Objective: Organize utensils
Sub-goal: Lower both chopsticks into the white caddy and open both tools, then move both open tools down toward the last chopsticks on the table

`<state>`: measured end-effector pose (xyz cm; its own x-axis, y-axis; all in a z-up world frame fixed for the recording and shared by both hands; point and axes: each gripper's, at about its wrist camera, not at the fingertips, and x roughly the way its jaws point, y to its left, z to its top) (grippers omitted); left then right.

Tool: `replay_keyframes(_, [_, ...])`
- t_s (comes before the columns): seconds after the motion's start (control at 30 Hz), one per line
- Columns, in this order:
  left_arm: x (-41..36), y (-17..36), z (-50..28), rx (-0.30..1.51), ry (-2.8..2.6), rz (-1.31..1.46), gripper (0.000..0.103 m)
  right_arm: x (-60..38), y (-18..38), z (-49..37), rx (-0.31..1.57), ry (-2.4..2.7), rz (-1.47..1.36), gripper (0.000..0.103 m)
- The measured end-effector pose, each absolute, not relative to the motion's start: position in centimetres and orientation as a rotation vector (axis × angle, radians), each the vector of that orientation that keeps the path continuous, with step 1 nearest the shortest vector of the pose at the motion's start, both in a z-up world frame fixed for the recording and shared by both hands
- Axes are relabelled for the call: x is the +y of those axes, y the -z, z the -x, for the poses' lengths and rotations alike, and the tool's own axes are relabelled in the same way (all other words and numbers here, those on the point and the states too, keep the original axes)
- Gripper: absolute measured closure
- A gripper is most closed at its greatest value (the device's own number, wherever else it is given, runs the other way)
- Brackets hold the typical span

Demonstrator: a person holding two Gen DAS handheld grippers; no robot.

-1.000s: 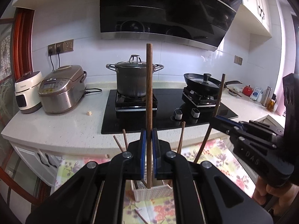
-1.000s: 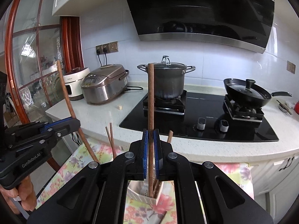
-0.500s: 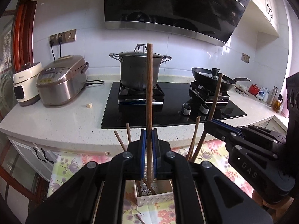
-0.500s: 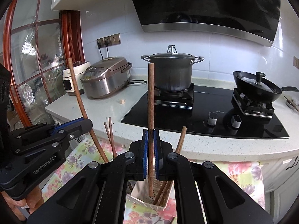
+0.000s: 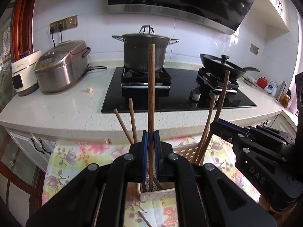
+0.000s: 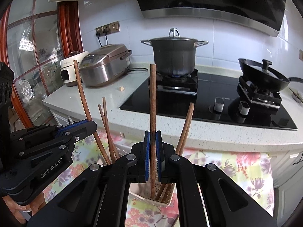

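My left gripper (image 5: 151, 143) is shut on an upright brown chopstick (image 5: 151, 94). Its lower tip stands inside the white perforated holder (image 5: 157, 193) below. In the right wrist view my right gripper (image 6: 152, 143) is likewise shut on a chopstick (image 6: 153, 98), whose tip reaches into the same holder (image 6: 149, 198). Each gripper shows in the other's view: the right gripper (image 5: 215, 123) at the right, the left gripper (image 6: 90, 123) at the left. Several more chopsticks (image 5: 132, 117) lean in the holder. One loose chopstick (image 5: 144, 219) lies on the cloth.
The holder stands on a floral cloth (image 5: 79, 155) in front of a speckled counter (image 5: 56, 109). On the counter are a black hob (image 5: 180, 98) with a lidded pot (image 5: 144, 51) over a flame and a pan (image 5: 221, 64), and a rice cooker (image 5: 60, 66).
Both grippers have sunk with their chopsticks, and the tips have gone deeper into the white holder. The counter has risen in both views.
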<state>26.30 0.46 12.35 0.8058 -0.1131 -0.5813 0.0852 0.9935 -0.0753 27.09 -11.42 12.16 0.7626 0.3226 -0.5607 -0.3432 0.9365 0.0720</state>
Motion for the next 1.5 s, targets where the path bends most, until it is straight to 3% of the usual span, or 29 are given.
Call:
replay_keyframes(0.27, [0.3,-10.4,-27.3,0.715,0.116,0.038,0.094,-10.8,-10.1,-27.7,0.678,-0.369,0.065,0.096])
replay_keyframes(0.37, [0.4,-10.3,-27.2,0.714,0.108,0.035,0.09,-10.8,-9.6,-27.7,0.685,-0.373,0.07,0.096])
replay_keyframes(0.97, [1.9,-11.5,-23.8,0.687,0.075,0.066,0.09,-14.8,-11.4,-24.5,0.633,-0.336,0.026,0.096])
replay_keyframes(1.5, [4.0,-7.6,-15.8,0.72,0.051,0.133,0.087,-25.0,-11.5,-14.5,0.575,-0.202,-0.05,0.079])
